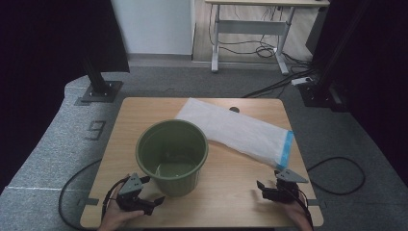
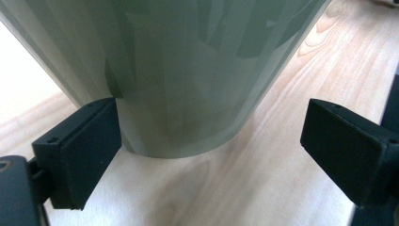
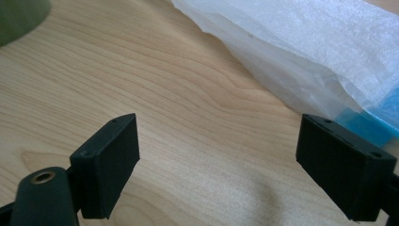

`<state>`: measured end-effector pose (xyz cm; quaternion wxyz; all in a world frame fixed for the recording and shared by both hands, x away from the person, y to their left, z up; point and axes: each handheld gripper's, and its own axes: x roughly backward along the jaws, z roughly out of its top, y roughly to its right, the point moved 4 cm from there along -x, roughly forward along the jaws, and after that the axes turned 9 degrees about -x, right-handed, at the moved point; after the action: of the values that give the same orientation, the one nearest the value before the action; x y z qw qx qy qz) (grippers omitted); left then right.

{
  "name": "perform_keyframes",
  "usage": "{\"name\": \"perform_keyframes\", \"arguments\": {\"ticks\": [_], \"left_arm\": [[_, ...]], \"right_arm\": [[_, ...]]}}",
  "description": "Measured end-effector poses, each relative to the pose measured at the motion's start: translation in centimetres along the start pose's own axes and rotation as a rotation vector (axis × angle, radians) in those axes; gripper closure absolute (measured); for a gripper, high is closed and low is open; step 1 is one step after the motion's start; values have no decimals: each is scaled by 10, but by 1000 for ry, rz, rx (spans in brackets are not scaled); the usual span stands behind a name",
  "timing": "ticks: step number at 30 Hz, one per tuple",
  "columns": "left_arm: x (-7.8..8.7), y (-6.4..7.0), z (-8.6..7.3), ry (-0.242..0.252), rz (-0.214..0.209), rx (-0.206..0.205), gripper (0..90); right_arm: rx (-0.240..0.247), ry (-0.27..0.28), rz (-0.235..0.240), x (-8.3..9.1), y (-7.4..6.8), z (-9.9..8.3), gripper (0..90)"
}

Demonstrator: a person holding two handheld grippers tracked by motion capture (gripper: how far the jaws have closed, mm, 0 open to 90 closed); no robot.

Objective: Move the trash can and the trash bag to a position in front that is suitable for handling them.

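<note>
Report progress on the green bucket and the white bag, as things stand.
Nothing looks done: the green bucket stands upright with no liner, and the white plastic bag lies flat behind it. In hand: both hand-held grippers are open, the left hand-held gripper against the bucket's base, the right hand-held gripper near the bag's blue end. Any grasp remains.

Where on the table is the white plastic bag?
In the high view, the white plastic bag lies flat across the table's far right, just right of the green bucket.
</note>
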<state>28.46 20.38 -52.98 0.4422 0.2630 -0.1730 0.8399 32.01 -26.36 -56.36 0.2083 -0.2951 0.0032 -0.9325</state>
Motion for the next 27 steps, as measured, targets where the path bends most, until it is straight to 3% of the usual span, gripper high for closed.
{"name": "perform_keyframes", "arguments": {"ticks": [5, 13, 20, 27], "left_arm": [[-14, -7, 10, 0, -4, -15, 84], [-45, -17, 35, 3, 30, -36, 142], [-62, -20, 50, -1, 24, -46, 144], [-68, -23, 61, 5, 34, -36, 144]], "right_arm": [[-1, -3, 5, 9, -9, -5, 134], [-13, -12, -3, 18, -13, -13, 140], [-16, -5, 6, 25, -18, -14, 146], [-12, -16, 14, 21, -20, -14, 147]]}}
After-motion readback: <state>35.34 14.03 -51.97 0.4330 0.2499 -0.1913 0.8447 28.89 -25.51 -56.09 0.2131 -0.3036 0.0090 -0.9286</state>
